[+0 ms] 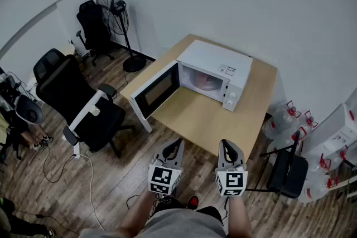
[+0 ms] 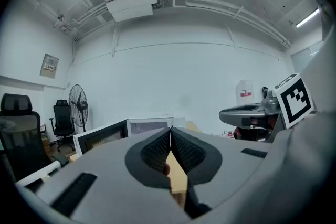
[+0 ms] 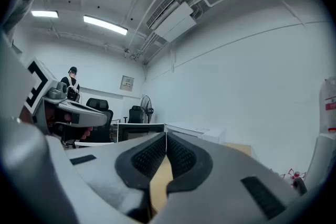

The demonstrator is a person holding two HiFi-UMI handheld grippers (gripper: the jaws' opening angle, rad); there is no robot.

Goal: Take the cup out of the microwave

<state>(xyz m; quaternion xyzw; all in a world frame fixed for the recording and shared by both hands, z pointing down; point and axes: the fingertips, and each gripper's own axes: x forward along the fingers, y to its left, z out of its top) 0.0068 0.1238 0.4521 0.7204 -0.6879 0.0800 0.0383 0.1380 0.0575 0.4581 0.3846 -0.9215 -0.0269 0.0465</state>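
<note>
The microwave (image 1: 215, 72) stands at the back of the table (image 1: 206, 120), close to the wall. Its door (image 1: 156, 92) is swung fully open to the left, with the free end reaching about to the table's left edge. The cup (image 1: 205, 81) is inside the lit cavity and shows only as a small pinkish shape, so its details cannot be made out.

In front of the microwave the table top is bare wood down to its near edge. The left gripper (image 1: 177, 143) and the right gripper (image 1: 224, 143) are side by side just short of that edge, over the wooden floor, pointing toward the microwave. The jaws of each are pressed together with nothing between them.

Left of the open door a black office chair (image 1: 83, 103) with pale armrests stands near, narrowing the room on that side. Farther back on the left are a standing fan (image 1: 114, 14) and a second black chair (image 1: 92, 25). Right of the microwave, past the table's edge, large water bottles (image 1: 284, 120) crowd the floor, with a black frame (image 1: 287, 170) in front of them. Cables (image 1: 83, 175) trail over the floor to the left of the grippers.
</note>
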